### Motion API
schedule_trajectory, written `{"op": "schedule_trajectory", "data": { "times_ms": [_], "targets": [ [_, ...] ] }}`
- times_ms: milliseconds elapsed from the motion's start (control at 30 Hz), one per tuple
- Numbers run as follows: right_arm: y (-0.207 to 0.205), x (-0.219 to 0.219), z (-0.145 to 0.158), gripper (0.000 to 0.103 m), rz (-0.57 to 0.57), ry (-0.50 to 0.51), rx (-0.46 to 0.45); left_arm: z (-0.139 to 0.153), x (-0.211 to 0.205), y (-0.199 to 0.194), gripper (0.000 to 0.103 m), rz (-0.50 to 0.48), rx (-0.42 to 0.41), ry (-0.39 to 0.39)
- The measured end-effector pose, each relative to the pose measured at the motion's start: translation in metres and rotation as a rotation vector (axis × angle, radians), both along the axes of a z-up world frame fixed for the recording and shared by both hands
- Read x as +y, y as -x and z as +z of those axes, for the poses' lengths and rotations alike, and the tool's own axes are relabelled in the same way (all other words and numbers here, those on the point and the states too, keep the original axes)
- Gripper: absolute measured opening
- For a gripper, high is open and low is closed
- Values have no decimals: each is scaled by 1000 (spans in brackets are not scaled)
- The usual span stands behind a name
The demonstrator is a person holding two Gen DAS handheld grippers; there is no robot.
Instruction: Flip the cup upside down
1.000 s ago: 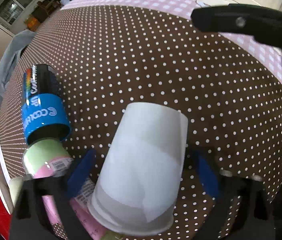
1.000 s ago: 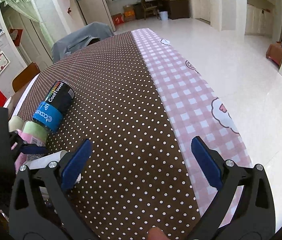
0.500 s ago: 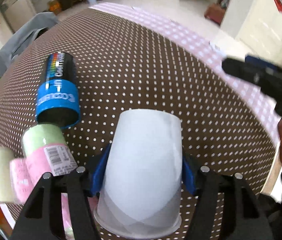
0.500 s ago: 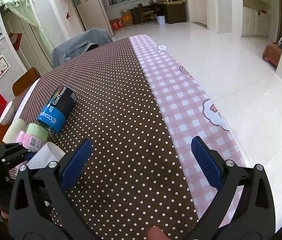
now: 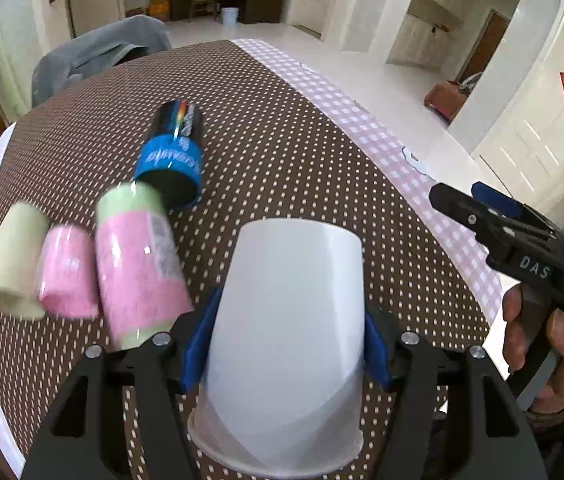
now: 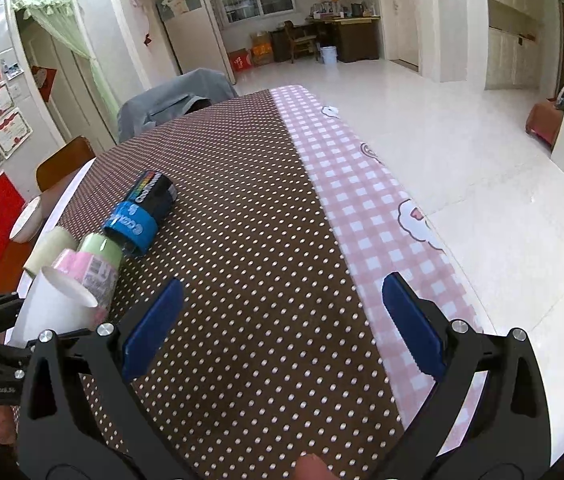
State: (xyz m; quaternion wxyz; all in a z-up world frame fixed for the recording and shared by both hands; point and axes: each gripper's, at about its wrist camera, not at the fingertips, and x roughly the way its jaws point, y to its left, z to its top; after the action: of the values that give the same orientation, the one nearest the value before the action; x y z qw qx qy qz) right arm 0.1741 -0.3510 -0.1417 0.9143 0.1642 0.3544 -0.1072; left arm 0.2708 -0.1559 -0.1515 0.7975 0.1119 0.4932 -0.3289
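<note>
A white paper cup (image 5: 286, 340) is held in my left gripper (image 5: 282, 344), whose blue pads press on both its sides. The cup's closed base points away from the camera and its open rim is nearest the lens. In the right wrist view the cup (image 6: 50, 312) is at the far left, lifted and tilted above the table. My right gripper (image 6: 278, 324) is open and empty over the brown dotted tablecloth (image 6: 242, 240). It also shows in the left wrist view (image 5: 494, 216) at the right.
A blue and black can (image 5: 174, 156) lies on its side. Beside it lie a green and pink roll (image 5: 134, 264), a pink roll (image 5: 68, 272) and a pale roll (image 5: 14, 260). A pink checked strip (image 6: 362, 208) runs along the table's right edge. A grey-covered chair (image 6: 174, 100) stands at the far end.
My left gripper has shut on the cup and lifted it, tilting the view up from the table. My right gripper has stayed open and drawn back slightly.
</note>
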Motion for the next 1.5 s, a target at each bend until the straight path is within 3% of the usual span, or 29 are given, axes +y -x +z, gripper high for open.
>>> {"op": "schedule_trajectory", "data": {
  "times_ms": [267,700,800,867,933,1000,1100,1500],
  "targets": [
    [20,25,-1,97,53,13,-5,-19,32,36,63,83,29,17],
    [37,52,15,97,104,50,-54,-64,34,46,64,200,62,-9],
    [40,55,19,97,104,56,-64,-70,37,44,74,268,37,-53],
    [41,57,22,97,104,60,-73,-66,39,48,82,286,-4,-48],
    [43,59,25,97,108,64,-81,-59,40,53,82,297,-51,-48],
    [45,63,26,97,114,66,-89,-54,40,55,92,299,-61,-37],
    [50,72,32,97,131,73,-106,-46,45,61,92,310,-68,-3],
    [63,96,51,97,186,81,-150,16,94,108,92,432,-265,64]
  ]
}}
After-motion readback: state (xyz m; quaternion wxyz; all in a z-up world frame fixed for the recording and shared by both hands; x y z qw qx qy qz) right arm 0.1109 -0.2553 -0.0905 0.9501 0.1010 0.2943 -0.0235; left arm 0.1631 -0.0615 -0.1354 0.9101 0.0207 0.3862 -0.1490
